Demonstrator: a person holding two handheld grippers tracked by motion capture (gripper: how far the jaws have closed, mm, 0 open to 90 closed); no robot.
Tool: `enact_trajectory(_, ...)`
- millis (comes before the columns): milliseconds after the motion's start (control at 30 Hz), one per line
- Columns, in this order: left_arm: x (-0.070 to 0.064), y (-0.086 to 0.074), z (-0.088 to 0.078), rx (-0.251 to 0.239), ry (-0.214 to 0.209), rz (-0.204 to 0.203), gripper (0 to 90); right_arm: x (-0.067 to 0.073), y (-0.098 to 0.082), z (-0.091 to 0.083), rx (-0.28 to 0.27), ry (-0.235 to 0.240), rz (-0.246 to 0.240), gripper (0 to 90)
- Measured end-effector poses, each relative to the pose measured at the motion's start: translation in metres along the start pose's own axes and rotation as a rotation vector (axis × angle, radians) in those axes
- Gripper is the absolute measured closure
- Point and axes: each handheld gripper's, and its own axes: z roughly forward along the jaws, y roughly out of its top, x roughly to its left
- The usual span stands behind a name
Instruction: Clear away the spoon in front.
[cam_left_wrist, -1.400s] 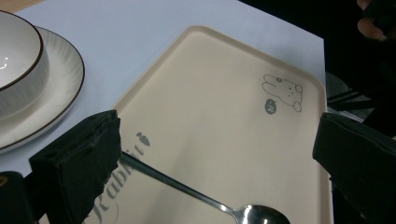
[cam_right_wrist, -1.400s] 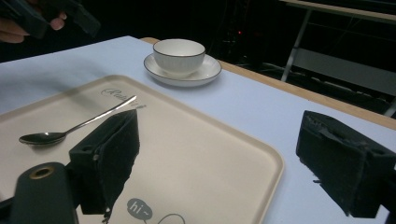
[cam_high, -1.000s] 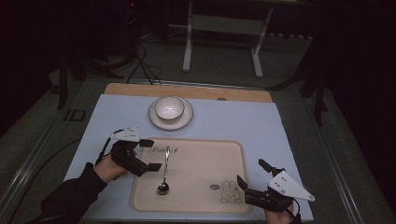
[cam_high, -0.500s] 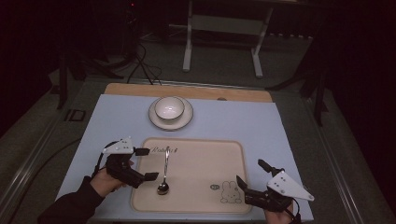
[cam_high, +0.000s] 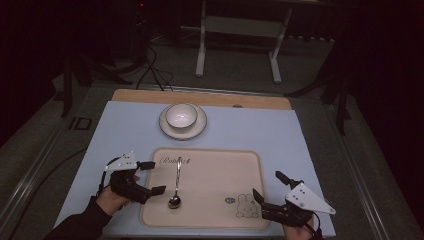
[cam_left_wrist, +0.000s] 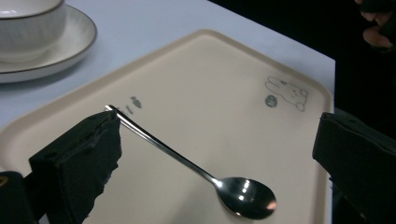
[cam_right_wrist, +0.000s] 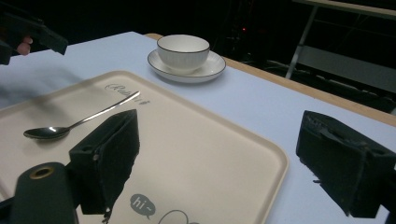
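A steel spoon (cam_high: 176, 181) lies on a beige tray (cam_high: 215, 170), bowl end toward me. My left gripper (cam_high: 156, 176) is open at the tray's left edge, jaws pointing at the spoon from the side without touching it. Seen from the left gripper view, the spoon (cam_left_wrist: 187, 163) lies between the spread jaws of the gripper (cam_left_wrist: 219, 126), its handle tip by the left jaw. My right gripper (cam_high: 267, 184) stands open over the tray's near right corner and holds nothing. The right gripper view has the spoon (cam_right_wrist: 79, 123) far left of the open gripper (cam_right_wrist: 219, 121).
A white bowl (cam_high: 181, 116) sits on a saucer (cam_high: 167, 130) behind the tray, on the pale blue table cover (cam_high: 250, 130). The tray carries a rabbit print (cam_high: 245, 205) near its right front. A metal stand (cam_high: 240, 25) rises beyond the table's far edge.
My left gripper has drawn back toward me and slightly left along the tray's edge, still open. The spoon and my right gripper have not moved.
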Motion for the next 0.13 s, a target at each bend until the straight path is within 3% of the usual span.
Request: enact_trajectory(133,0.0042,-0.0018,0.0001,0.001,0.015,-0.006,1.7,-0.0002,-0.0002,-0.0001,0.001,0.0,0.004,13.4)
